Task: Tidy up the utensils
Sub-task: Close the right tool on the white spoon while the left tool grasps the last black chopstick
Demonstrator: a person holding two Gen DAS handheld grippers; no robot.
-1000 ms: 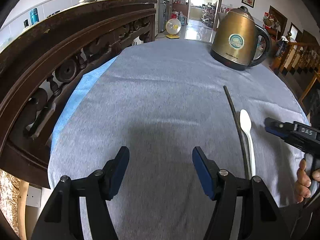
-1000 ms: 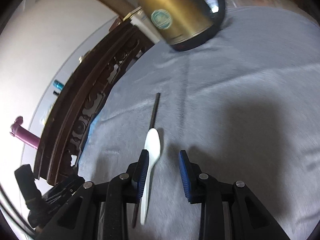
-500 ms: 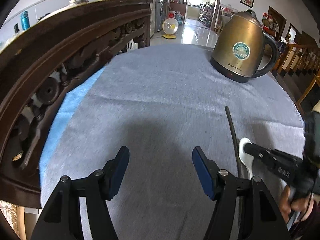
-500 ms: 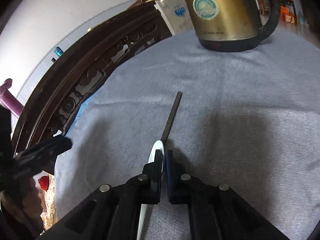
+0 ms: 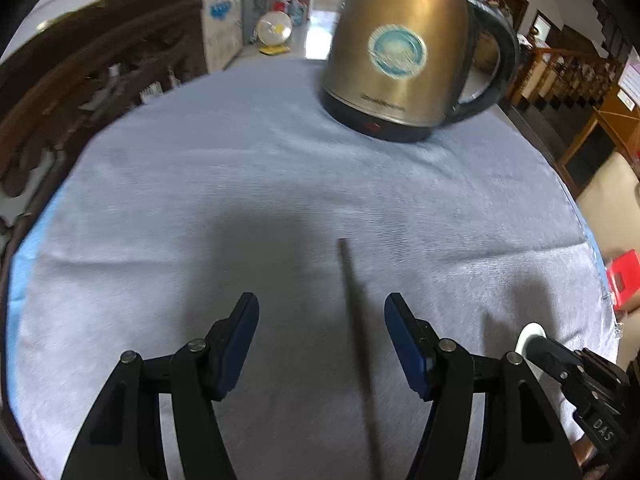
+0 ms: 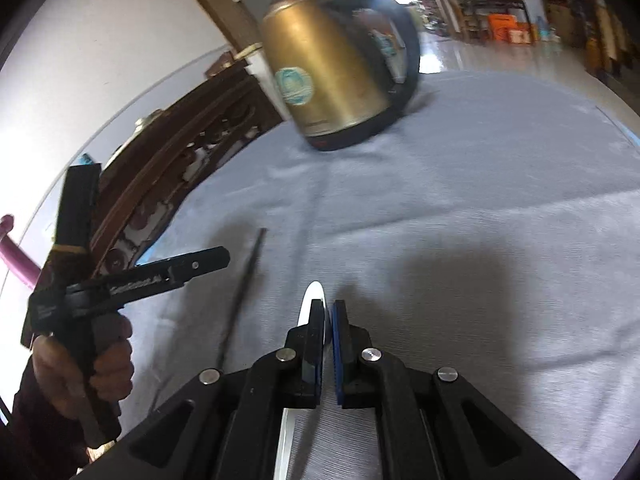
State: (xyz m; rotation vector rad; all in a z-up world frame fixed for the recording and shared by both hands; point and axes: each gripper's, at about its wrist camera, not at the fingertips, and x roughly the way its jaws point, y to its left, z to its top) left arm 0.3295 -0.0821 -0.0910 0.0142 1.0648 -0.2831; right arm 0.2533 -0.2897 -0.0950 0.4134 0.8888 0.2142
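Home dining room: kettle (image 5: 400, 52), staircase (image 5: 560, 76).

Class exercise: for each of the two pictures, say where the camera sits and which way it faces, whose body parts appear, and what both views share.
Left wrist: sits behind the left tongs, open, facing down over the grey cloth towards the kettle; a dark chopstick lies between the fingers.
Right wrist: sits behind the right tongs, shut on the white spoon; the person's left hand shows.
Shared: kettle, chopstick, cloth, spoon.

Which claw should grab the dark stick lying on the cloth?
Left. The left claw is open, with the dark stick lying on the grey cloth between its fingers. The right claw is already shut on the white spoon.
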